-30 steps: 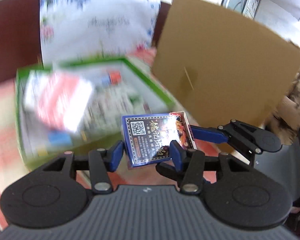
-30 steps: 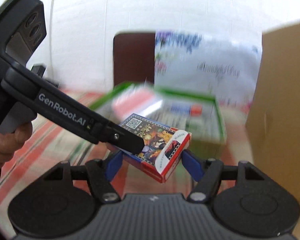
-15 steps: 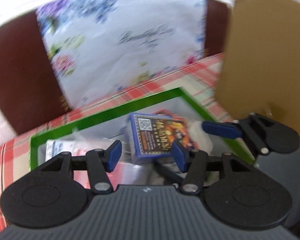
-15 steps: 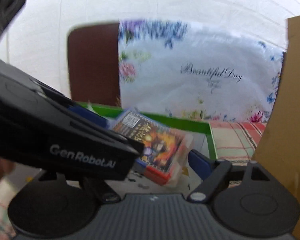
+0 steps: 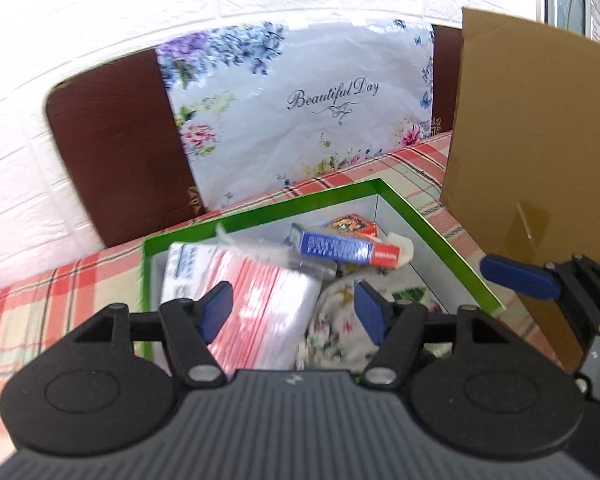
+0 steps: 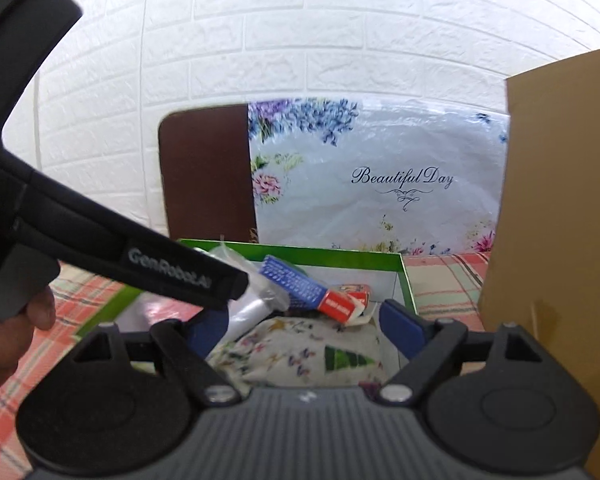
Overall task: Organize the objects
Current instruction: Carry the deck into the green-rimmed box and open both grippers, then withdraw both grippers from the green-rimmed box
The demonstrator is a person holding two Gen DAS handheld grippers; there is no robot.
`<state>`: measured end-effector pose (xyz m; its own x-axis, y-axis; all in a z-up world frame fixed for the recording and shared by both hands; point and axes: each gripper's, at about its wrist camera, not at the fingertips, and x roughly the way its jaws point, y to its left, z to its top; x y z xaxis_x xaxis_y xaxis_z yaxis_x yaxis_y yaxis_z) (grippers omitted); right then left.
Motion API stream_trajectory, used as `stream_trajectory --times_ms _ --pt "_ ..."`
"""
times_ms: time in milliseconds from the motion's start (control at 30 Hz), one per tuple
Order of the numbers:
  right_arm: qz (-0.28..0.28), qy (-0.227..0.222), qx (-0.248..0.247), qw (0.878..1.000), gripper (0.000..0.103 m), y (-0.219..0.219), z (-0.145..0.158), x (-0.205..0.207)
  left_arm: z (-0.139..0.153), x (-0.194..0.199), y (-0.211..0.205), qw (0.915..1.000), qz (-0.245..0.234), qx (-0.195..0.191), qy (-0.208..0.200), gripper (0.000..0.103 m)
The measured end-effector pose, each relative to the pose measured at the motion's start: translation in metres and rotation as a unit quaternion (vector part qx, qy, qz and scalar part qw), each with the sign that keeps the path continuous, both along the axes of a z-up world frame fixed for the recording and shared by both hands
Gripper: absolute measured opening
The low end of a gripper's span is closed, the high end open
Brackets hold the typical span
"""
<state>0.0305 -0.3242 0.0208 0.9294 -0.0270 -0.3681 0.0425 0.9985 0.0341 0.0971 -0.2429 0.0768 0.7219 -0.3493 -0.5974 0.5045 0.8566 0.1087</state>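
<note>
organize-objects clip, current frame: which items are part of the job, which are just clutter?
Job:
- green box
- blue and red card box, lying in the green box
- red and white packet
- floral pouch
- left gripper, right gripper, both open

Lying about:
- floral bag
- cardboard sheet
- chair back

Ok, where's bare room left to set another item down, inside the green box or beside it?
The green box is crowded: red-striped pack, floral pouch and blue-and-red card box cover most of its floor. Only a small white patch shows by its right wall. Outside, bare checked tablecloth lies left of the box and between it and the cardboard sheet.
</note>
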Motion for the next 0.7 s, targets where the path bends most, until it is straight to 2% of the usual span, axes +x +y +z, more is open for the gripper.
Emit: stream_trajectory --times_ms 167,300,433,700 --pt "-0.008 -0.014 0.031 0.999 0.086 0.003 0.007 -0.042 0.001 -0.03 0.025 0.9997 0.026 0.001 -0.001 0.071" --pt "-0.013 -0.02 0.06 0.998 0.086 0.008 0.01 -0.068 -0.003 -0.045 0.047 0.9989 0.043 -0.005 0.015 0.071" --pt "-0.015 -0.017 0.085 0.996 0.086 0.011 0.013 -0.082 -0.007 -0.058 0.065 0.9982 0.057 -0.003 0.019 0.073" --pt "-0.013 -0.023 0.107 0.994 0.088 0.024 0.021 -0.105 -0.011 -0.08 0.086 0.9976 0.07 0.002 0.0 0.08"
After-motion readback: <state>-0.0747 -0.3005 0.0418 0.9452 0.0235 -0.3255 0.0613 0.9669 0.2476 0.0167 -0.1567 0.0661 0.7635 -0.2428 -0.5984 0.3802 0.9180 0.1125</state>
